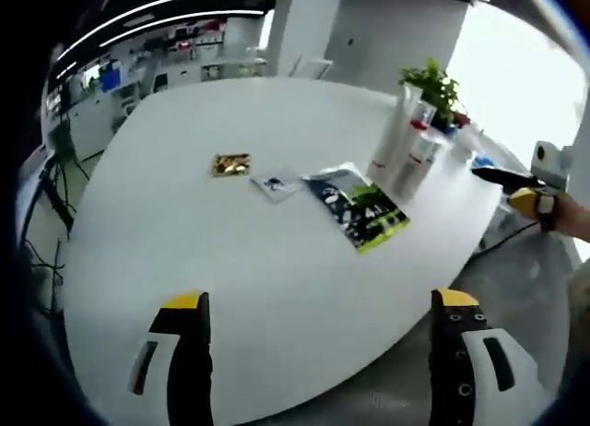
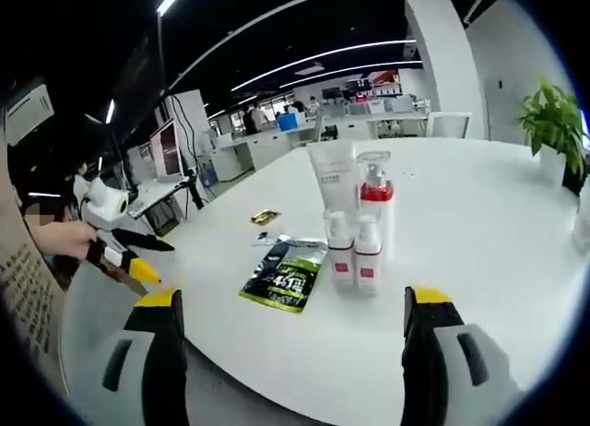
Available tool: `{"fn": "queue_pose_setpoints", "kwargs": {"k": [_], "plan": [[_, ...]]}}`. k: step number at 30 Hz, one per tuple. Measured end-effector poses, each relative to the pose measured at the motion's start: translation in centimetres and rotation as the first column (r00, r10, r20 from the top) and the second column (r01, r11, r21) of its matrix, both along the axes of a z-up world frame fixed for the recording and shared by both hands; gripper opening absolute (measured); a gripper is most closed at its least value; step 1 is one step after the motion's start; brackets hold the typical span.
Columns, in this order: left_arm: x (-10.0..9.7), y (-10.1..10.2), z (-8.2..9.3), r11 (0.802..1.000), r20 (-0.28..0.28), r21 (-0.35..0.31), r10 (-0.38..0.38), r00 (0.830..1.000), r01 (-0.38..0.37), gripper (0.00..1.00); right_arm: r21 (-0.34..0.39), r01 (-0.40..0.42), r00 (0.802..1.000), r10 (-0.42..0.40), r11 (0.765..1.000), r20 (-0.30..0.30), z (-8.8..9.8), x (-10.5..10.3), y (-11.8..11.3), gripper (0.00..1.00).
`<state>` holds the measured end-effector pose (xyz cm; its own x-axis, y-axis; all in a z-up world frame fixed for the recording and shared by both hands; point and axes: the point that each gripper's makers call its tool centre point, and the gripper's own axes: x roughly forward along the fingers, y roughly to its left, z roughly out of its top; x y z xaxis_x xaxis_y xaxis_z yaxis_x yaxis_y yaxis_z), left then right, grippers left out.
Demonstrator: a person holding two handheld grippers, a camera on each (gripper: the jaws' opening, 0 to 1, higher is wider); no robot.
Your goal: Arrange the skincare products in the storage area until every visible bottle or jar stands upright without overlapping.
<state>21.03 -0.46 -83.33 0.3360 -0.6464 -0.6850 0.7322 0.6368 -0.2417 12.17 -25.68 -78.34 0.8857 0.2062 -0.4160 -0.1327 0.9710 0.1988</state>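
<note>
You are holding both grippers wide open, gripping nothing.
The bottles are standing upright on the table ahead of your right gripper; your left gripper is hovering well short of them.

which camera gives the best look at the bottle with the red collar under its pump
The right gripper view. There the red-collared pump bottle stands upright near the middle of the picture, clear of both fingers, with two small bottles in front of it. In the left gripper view it sits far off, small and blurred among its neighbours.
</note>
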Motion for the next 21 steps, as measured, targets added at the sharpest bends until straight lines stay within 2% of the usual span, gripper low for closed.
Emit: {"fn": "queue_pose_setpoints", "kwargs": {"k": [2, 5, 8, 21], "plan": [[-0.2, 0.2, 0.0, 1.000, 0.002, 0.011, 0.008, 1.000, -0.008, 0.97, 0.003, 0.002, 1.000, -0.002, 1.000, 0.000, 0.0, 0.0, 0.0, 0.99], [0.3, 0.1, 0.4, 1.000, 0.037, 0.017, 0.013, 0.999, -0.014, 0.97, 0.004, 0.011, 1.000, -0.011, 1.000, 0.002, -0.1, 0.0, -0.2, 0.99], [0.3, 0.1, 0.0, 1.000, 0.018, 0.020, 0.020, 1.000, -0.021, 0.97, 0.004, 0.021, 1.000, -0.021, 1.000, 0.006, 0.0, 0.0, -0.4, 0.99], [0.0, 0.3, -0.6, 0.998, 0.005, 0.057, 0.007, 1.000, -0.008, 0.97, 0.004, 0.028, 1.000, -0.028, 1.000, 0.004, -0.1, -0.1, -0.5, 0.99]]}}
